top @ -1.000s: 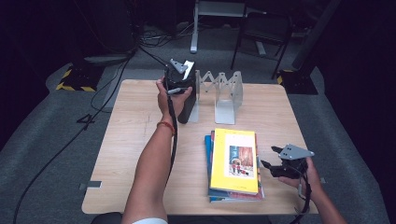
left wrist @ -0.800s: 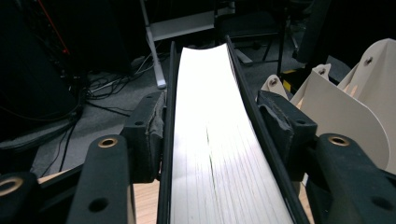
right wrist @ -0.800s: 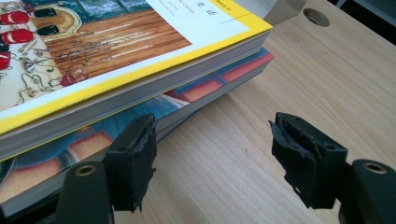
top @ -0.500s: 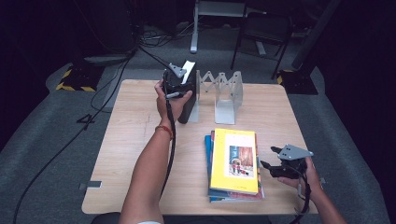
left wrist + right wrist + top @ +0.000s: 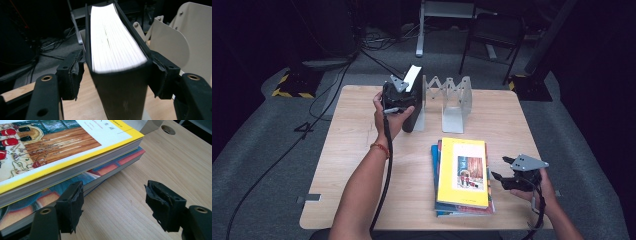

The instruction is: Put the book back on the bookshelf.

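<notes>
black book [image 5: 120, 95]: black cover, white page edges
top book [image 5: 463, 172]: yellow cover with white panel; picture of brown floor and red shoes
lower books [image 5: 120, 161]: blue and red covers
book rack [image 5: 456, 100]: pale grey
table [image 5: 357, 150]: light wood grain
gripper jaws: black

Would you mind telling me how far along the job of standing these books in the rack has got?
Early on. The black book stands upright against the rack, the first one placed. The left gripper has just been opening its jaws: a gap shows at one pad, so it is letting go. The right gripper waits open beside the stack of books, topped by a yellow one, all left to shelve.
</notes>
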